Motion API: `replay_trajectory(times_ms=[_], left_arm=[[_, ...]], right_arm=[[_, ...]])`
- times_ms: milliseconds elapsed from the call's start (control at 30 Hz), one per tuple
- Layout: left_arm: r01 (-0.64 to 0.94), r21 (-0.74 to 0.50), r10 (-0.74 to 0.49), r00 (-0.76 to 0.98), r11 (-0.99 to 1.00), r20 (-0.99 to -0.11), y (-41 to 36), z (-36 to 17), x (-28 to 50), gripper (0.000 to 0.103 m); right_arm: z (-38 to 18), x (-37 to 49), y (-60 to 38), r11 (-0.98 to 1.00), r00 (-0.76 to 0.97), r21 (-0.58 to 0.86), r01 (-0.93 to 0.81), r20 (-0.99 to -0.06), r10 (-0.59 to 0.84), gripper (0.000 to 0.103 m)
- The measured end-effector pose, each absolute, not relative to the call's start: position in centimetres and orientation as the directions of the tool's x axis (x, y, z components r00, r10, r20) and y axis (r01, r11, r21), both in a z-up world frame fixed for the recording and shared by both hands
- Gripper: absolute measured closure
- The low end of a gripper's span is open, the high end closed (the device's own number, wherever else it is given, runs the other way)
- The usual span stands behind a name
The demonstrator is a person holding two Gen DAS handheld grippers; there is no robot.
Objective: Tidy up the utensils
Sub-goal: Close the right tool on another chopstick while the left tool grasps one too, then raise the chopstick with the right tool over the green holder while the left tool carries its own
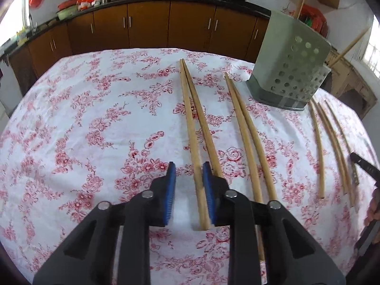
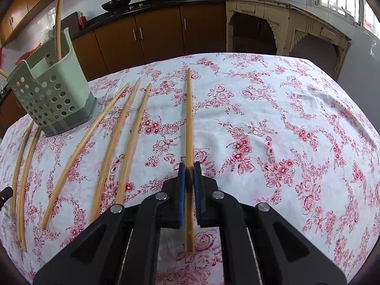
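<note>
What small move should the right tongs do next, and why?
Probably lift the chopstick and carry it toward the green holder. The right tongs appear shut on it, the holder already has one chopstick standing in it, and others lie on the tablecloth.
</note>
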State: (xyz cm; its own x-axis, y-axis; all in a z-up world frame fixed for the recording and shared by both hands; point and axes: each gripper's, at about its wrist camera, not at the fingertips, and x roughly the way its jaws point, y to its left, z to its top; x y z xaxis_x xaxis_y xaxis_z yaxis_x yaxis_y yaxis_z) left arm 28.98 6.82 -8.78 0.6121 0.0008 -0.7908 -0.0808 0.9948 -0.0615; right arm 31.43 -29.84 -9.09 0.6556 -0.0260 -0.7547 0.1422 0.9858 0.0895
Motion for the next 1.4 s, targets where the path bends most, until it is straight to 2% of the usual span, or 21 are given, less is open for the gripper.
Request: replay_trajectory(times_ms=[67, 200, 367, 533, 700, 833, 867, 1000, 1167, 1400], left_arm=[[-0.094, -0.05, 0.018, 0.609, 0.994, -0.793, 7.2, -8.8, 29.3, 0.095], [-0.137, -0.077, 0.022, 0.602, 0.988, -0.798, 9.6, -8.6, 29.7, 0.094], [-0.115, -0.142, -0.043, 0.612, 0.983, -0.79, 11.1, -8.7, 29.3, 0.094], [-0.096, -0.156, -0.064, 0.618, 0.983, -0.783, 11.1, -8.7, 28.6, 0.089], [-0.085, -0.152, -0.068, 0.618, 0.985, -0.783, 10.7, -8.5, 27.9, 0.079], [-0.078, -0.099, -0.028, 0.628, 0.992, -0.777, 10.0, -8.8, 27.3, 0.079], [-0.079, -0.09, -0.02, 0.631, 0.993, -0.776, 9.9, -8.8, 27.2, 0.08], [-0.117, -0.068, 0.02, 0.628, 0.991, -0.778, 10.1, -8.8, 27.0, 0.094], [-0.094, -0.058, 0.012, 0.61, 0.994, -0.792, 10.2, -8.5, 27.1, 0.095], [-0.088, -0.062, 0.008, 0.636, 0.994, -0.772, 10.5, -6.9, 25.8, 0.095]], right_arm=[[-9.1, 31.4, -29.9, 0.984, 0.654, 0.096, 0.149, -0.756, -0.025, 0.096], [-9.2, 30.9, -30.5, 0.977, 0.656, 0.1, 0.19, -0.753, -0.05, 0.096], [-9.3, 30.7, -31.1, 0.977, 0.66, 0.114, 0.18, -0.751, -0.034, 0.095], [-9.2, 30.2, -31.1, 0.979, 0.657, 0.114, 0.167, -0.754, -0.024, 0.095], [-9.2, 29.4, -31.2, 0.979, 0.651, 0.125, 0.161, -0.759, -0.01, 0.095], [-9.2, 28.8, -31.2, 0.98, 0.65, 0.125, 0.157, -0.76, -0.007, 0.095], [-9.3, 28.6, -31.2, 0.98, 0.652, 0.121, 0.155, -0.758, -0.01, 0.095], [-9.3, 28.1, -30.8, 0.985, 0.657, 0.095, 0.147, -0.753, -0.026, 0.095], [-8.9, 27.5, -31.3, 0.981, 0.672, 0.123, 0.149, -0.741, -0.009, 0.096], [-6.0, 25.6, -32.0, 0.981, 0.754, 0.139, 0.139, -0.657, -0.013, 0.096]])
